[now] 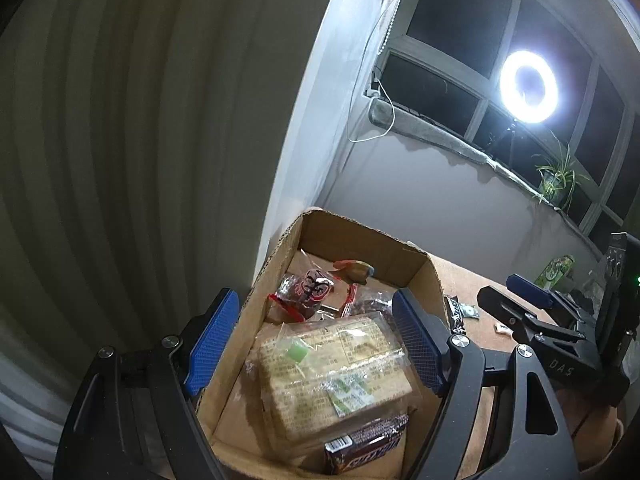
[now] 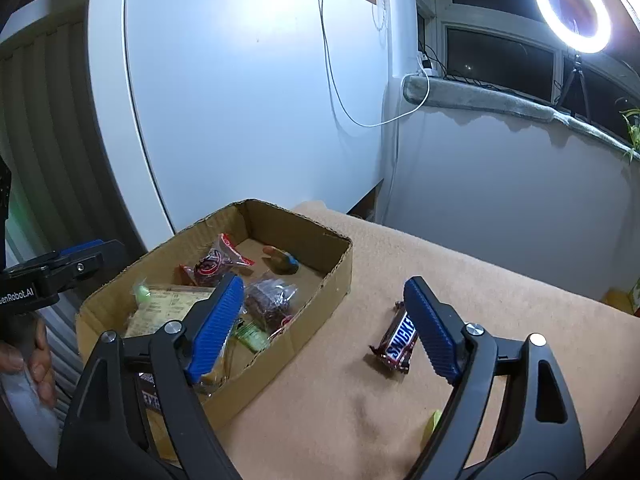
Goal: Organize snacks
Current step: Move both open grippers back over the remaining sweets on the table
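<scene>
Left gripper (image 1: 316,340) agape over cardboard box (image 2: 320,280), right gripper (image 2: 324,328) agape; Snickers bar (image 2: 396,340) beside box

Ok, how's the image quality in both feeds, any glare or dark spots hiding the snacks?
Left wrist view: ring light flares at upper right, the left half is dim, the box contents are slightly soft but readable. Right wrist view: same lamp flares top right, the Snickers bar is sharp and evenly lit; straight edges bow from fisheye.
</scene>
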A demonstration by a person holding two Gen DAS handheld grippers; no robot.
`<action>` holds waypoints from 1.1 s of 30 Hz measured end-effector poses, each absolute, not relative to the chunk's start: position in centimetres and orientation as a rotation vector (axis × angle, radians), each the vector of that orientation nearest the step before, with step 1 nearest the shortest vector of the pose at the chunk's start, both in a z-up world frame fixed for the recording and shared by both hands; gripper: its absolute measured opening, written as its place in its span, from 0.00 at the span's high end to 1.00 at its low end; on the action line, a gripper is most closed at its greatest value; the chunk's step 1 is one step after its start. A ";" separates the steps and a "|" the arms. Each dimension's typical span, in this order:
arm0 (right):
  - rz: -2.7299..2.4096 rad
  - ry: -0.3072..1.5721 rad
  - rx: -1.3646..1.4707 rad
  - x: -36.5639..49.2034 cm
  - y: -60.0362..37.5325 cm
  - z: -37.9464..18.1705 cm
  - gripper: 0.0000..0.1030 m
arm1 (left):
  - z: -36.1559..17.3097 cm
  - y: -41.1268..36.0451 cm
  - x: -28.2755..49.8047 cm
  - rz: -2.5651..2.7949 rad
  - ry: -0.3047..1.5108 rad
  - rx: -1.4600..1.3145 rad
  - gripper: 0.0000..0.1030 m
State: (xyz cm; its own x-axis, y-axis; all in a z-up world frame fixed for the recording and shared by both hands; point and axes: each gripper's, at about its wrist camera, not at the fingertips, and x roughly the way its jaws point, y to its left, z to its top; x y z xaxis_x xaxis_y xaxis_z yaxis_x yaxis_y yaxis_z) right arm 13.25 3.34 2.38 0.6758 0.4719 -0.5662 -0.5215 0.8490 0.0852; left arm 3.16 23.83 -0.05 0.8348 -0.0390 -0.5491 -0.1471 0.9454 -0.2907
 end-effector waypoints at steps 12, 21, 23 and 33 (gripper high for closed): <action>0.530 0.587 -0.104 11.0 1.5 3.0 0.17 | 1.1 21.3 2.2 0.061 0.562 -0.262 0.23; 0.475 0.610 -0.091 10.1 -2.0 2.2 0.13 | 1.6 18.8 1.7 0.038 0.563 -0.222 0.23; 0.463 0.612 -0.078 10.0 -3.1 2.0 0.12 | 1.6 18.1 1.7 0.032 0.564 -0.211 0.23; 0.414 0.621 -0.020 9.4 -7.8 1.1 0.12 | 2.0 14.2 1.6 -0.001 0.574 -0.148 0.23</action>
State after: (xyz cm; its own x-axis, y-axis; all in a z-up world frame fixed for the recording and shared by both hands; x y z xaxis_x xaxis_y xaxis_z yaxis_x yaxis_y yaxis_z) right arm 9.43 -7.83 1.09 0.7345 0.3704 -0.5686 -0.3822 0.9182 0.1045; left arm 1.61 14.23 1.98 0.8402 -0.0422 -0.5406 -0.0404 0.9893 -0.1399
